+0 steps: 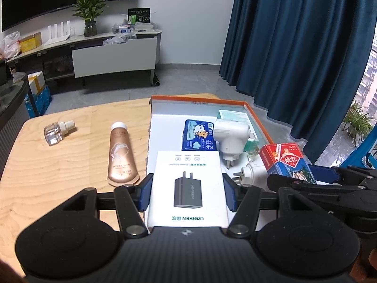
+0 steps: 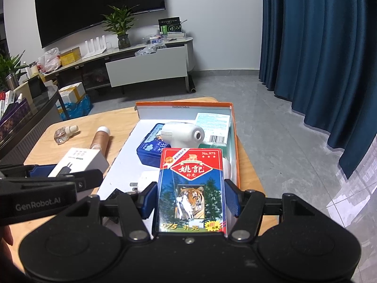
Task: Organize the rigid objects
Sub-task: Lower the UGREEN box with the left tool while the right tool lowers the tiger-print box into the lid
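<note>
— Where is free room?
— On the bare near-left floor of the orange-rimmed white cardboard tray point(image 1: 259, 115).
— And obstacles?
— A blue tissue pack point(image 1: 198, 135), white plastic plug-in devices point(image 1: 229, 136) and a pale green box point(image 1: 233, 115) crowd its far right.

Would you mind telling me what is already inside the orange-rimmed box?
Inside the orange-rimmed box lie a blue tissue pack, a white plug-in device, a second white plug and a pale green carton. A small green bottle is mostly covered.
</note>
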`<control>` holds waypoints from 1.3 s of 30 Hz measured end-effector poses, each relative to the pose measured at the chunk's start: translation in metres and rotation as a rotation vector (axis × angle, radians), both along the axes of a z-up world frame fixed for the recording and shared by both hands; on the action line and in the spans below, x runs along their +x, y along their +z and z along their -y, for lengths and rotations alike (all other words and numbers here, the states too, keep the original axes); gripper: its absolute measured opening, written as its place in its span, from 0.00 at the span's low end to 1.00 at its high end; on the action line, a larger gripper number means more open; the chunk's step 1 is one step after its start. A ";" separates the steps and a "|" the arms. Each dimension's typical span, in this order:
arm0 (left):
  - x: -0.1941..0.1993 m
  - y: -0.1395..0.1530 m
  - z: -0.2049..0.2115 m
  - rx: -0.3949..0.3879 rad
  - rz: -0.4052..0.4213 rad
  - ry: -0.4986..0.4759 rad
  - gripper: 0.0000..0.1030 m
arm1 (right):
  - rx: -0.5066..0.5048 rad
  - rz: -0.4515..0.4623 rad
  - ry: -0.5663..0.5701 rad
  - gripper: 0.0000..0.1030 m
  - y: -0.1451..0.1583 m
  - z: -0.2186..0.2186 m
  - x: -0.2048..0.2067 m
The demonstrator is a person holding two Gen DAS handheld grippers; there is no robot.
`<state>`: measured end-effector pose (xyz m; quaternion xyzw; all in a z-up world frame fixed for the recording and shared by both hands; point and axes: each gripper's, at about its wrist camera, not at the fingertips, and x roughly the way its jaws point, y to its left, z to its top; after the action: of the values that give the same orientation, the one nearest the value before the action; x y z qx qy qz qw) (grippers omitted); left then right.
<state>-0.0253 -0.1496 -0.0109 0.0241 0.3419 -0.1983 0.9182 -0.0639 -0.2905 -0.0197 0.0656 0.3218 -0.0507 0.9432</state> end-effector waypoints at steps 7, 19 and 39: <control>0.000 0.001 -0.002 -0.007 0.006 0.004 0.58 | -0.007 0.005 0.002 0.70 0.002 -0.002 -0.001; -0.002 0.002 -0.003 -0.006 0.012 0.004 0.58 | -0.003 0.004 0.002 0.70 0.004 -0.002 -0.003; -0.004 -0.001 0.002 -0.005 -0.002 -0.010 0.58 | 0.003 -0.015 0.001 0.70 0.000 -0.003 0.000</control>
<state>-0.0288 -0.1517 -0.0119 0.0232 0.3420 -0.2038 0.9170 -0.0637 -0.2872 -0.0200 0.0666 0.3290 -0.0501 0.9406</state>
